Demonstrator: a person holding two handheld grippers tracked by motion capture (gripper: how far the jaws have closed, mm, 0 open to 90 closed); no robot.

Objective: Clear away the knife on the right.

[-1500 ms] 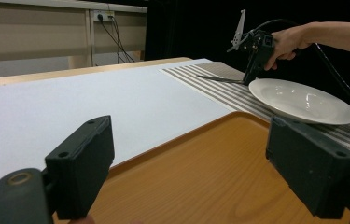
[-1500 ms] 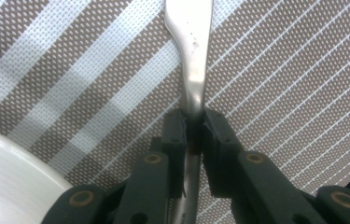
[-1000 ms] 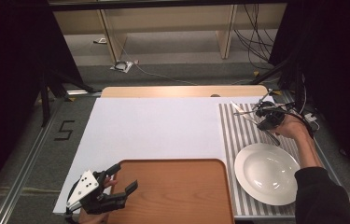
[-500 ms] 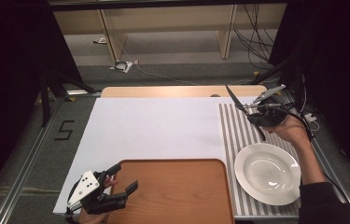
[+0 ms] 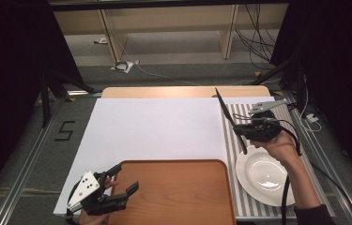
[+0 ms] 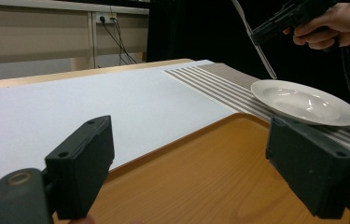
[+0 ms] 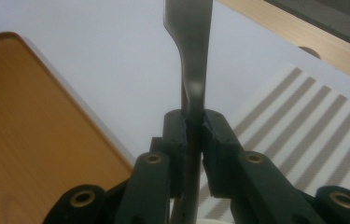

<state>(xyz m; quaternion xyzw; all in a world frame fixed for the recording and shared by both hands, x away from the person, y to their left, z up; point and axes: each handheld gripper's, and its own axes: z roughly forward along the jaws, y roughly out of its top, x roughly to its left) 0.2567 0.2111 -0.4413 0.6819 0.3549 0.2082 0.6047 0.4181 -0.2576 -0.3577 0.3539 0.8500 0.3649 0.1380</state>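
A long metal knife (image 5: 230, 119) hangs tilted above the left edge of the striped mat (image 5: 281, 123), its lower end over the rim of the white plate (image 5: 265, 180). My right gripper (image 5: 237, 129) is shut on the knife's middle. In the right gripper view the pads (image 7: 177, 135) clamp the knife (image 7: 190, 56) from both sides. My left gripper (image 5: 126, 179) rests open at the near left corner of the wooden tray (image 5: 178, 197). Nothing lies between its fingers, and in the left gripper view its jaws (image 6: 191, 158) frame the tray (image 6: 200, 172).
A white sheet (image 5: 155, 126) covers the table's middle, with a wooden strip (image 5: 178, 92) along the far edge. The right gripper's cable (image 5: 286, 187) trails across the plate. Beyond the table are the floor, shelf legs and loose cables (image 5: 126, 66).
The right gripper lifted the knife off the back of the striped mat. It carried the knife left and toward the plate. The left gripper stayed still.
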